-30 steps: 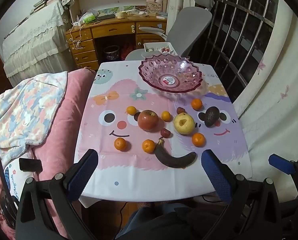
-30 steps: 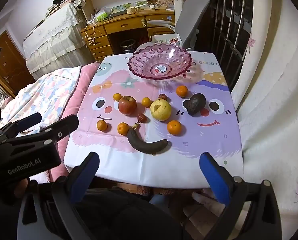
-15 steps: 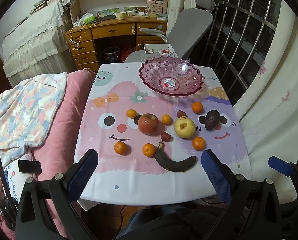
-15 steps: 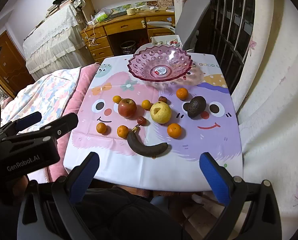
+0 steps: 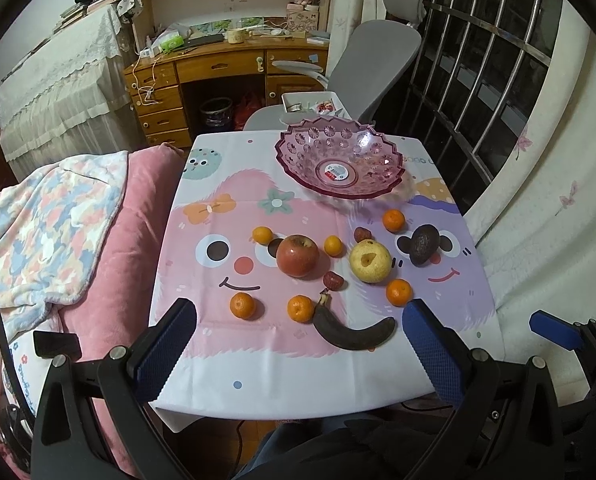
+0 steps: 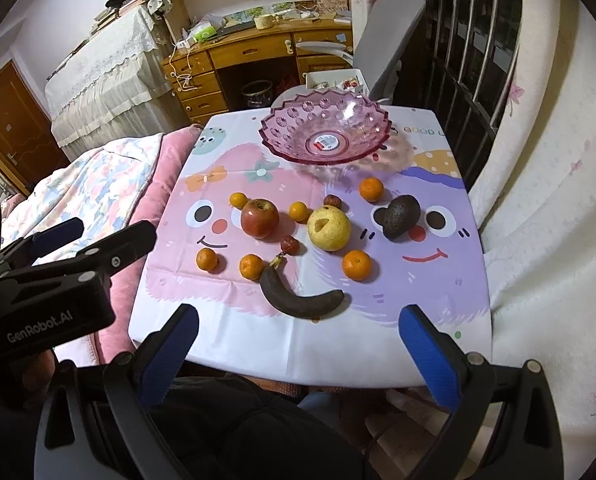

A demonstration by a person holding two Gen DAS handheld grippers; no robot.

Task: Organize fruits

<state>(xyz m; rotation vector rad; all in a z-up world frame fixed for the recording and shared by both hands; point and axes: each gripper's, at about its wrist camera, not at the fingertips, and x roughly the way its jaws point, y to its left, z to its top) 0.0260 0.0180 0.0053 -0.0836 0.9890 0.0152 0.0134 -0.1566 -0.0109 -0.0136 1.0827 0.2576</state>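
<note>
A pink glass bowl (image 5: 340, 143) (image 6: 326, 120) stands empty at the table's far side. In front of it lie a red apple (image 5: 297, 255) (image 6: 259, 217), a yellow pear (image 5: 370, 260) (image 6: 329, 227), a dark avocado (image 5: 422, 245) (image 6: 400, 211), a blackened banana (image 5: 354, 330) (image 6: 300, 298), several small oranges (image 5: 242, 305) (image 6: 356, 265) and two small red fruits (image 5: 333, 281). My left gripper (image 5: 298, 344) is open and empty, above the near table edge. My right gripper (image 6: 298, 348) is open and empty, also at the near edge.
The table has a cartoon cloth (image 5: 258, 360). A pink cushion and blanket (image 5: 78, 220) lie to the left. A grey chair (image 5: 378, 64) and a wooden desk (image 5: 218, 68) stand behind. A barred window and curtain (image 5: 538, 160) are on the right.
Both grippers have drifted slightly; the fruit and bowl have not moved. Both stay open.
</note>
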